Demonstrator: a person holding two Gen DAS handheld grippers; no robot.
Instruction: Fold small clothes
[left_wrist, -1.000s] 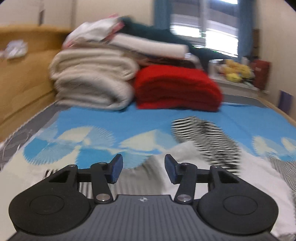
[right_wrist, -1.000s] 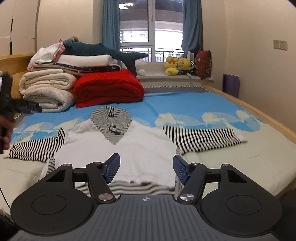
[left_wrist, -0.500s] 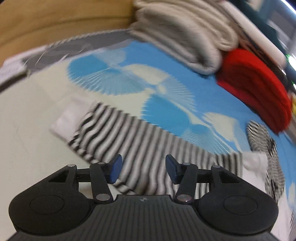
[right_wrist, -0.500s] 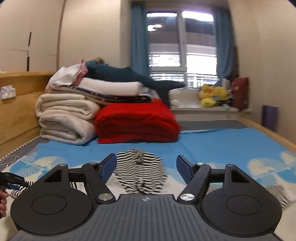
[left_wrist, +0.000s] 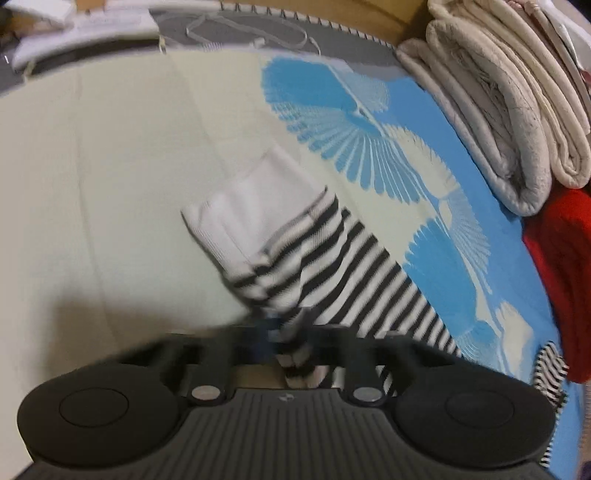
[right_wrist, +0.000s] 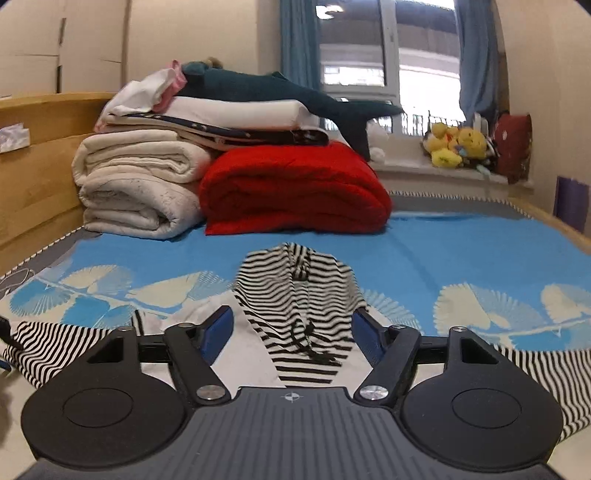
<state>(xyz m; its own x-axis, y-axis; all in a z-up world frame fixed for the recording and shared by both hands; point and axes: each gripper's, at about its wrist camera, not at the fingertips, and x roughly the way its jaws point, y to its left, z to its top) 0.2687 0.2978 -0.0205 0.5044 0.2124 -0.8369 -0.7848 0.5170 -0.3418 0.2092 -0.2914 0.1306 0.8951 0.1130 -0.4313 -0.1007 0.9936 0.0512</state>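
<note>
A small white hoodie with black-and-white striped sleeves and hood lies flat on the bed. In the left wrist view my left gripper (left_wrist: 291, 332) is shut on its striped sleeve (left_wrist: 332, 266), just behind the white cuff (left_wrist: 251, 206); the fingers are blurred. In the right wrist view my right gripper (right_wrist: 291, 332) is open and empty, low over the hoodie's chest, with the striped hood (right_wrist: 295, 280) between and beyond its fingers. The left sleeve (right_wrist: 55, 347) and right sleeve (right_wrist: 535, 369) spread to either side.
Folded cream blankets (right_wrist: 136, 184), a red blanket (right_wrist: 295, 188) and a plush shark (right_wrist: 288, 92) are piled at the bed's head. A wooden headboard (right_wrist: 33, 158) stands left. The blue and cream bedsheet (right_wrist: 461, 258) stretches to the right. A cable (left_wrist: 251, 33) lies at the mattress edge.
My left gripper swung down onto the left sleeve and closed on it near the cuff. My right gripper moved forward and lower over the hoodie, staying open.
</note>
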